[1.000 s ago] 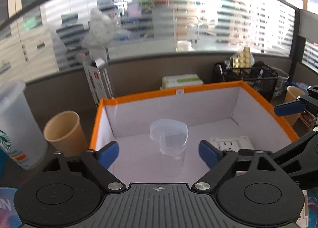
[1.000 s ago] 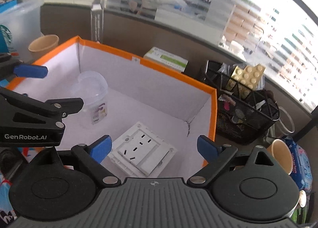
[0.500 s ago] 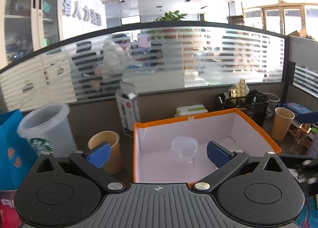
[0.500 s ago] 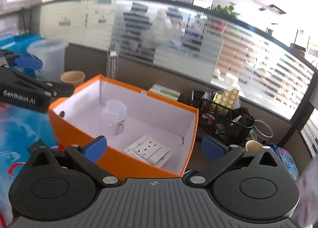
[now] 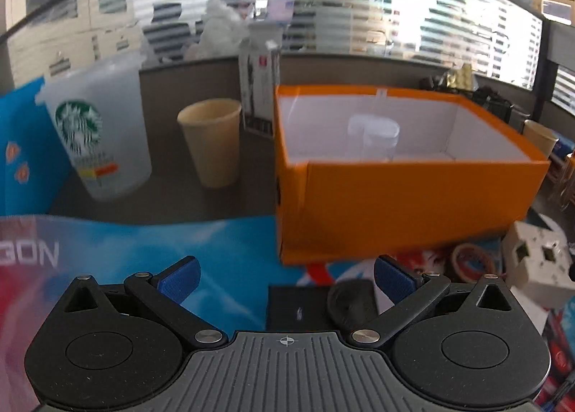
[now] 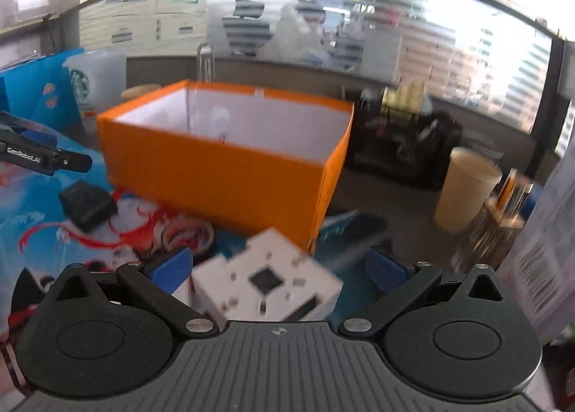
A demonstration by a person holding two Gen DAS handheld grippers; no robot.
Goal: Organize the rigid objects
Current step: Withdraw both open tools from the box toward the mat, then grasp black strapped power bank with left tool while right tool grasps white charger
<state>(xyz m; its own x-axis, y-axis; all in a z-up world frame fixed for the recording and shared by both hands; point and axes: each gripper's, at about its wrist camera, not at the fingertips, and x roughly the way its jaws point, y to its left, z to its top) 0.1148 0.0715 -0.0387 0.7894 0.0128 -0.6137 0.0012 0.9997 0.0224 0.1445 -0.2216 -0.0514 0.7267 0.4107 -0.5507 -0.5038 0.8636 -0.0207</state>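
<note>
Progress so far, I judge: clear jar sits inside the orange box at twelve o'clock, while my left tongs and right tongs gape wide and empty over the black case, tape roll and white socket block left outside.

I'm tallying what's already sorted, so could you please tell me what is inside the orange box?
A clear plastic container stands inside the orange box. The box's near wall hides the floor, so anything lying flat there cannot be seen.

Both grippers drawn back out of orange box, now low before it; jaws opened wider, empty
</note>
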